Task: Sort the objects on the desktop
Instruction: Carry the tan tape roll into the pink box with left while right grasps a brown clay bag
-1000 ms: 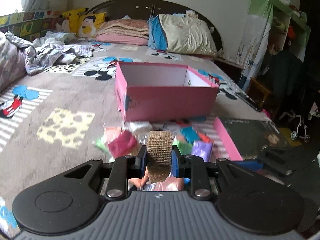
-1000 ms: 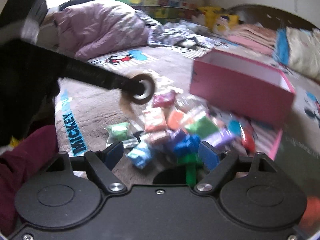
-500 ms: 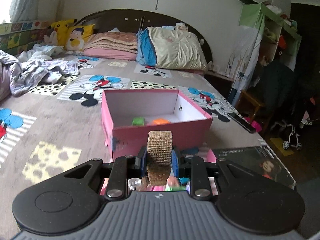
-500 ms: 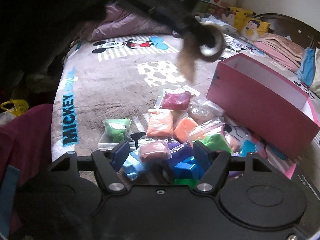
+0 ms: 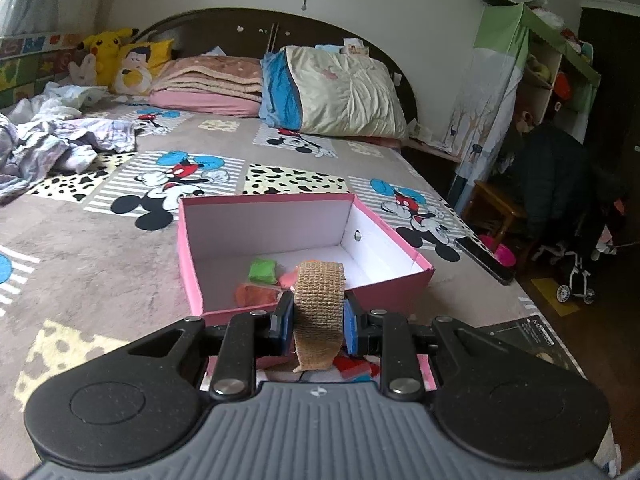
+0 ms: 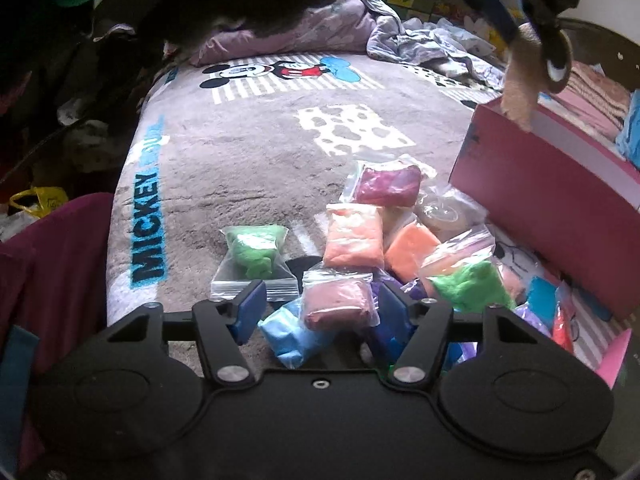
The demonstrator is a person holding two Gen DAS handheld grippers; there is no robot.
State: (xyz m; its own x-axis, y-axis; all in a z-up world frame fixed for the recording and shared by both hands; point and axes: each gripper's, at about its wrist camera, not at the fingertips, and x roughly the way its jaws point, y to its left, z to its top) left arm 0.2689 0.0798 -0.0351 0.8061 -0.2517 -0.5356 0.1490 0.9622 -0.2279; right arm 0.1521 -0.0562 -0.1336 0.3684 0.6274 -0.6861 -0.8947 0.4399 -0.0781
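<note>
Fingers of the left gripper point(image 5: 318, 322) clamp a tan bandage roll point(image 5: 319, 312) at frame centre over the pink box point(image 5: 224, 292), right gripper point(image 6: 322, 312) spread wide above bagged clay packets point(image 6: 352, 236).

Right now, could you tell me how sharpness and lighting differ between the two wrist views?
Left wrist view: evenly lit, sharp on the bandage roll and pink box. Right wrist view: dark upper left, left gripper blurred, clay bags reasonably clear.

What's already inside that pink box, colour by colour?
Green packet: 1
Orange packet: 1
Pinkish packet, half hidden by the tan roll: 1
Total seen in the pink box: 3
</note>
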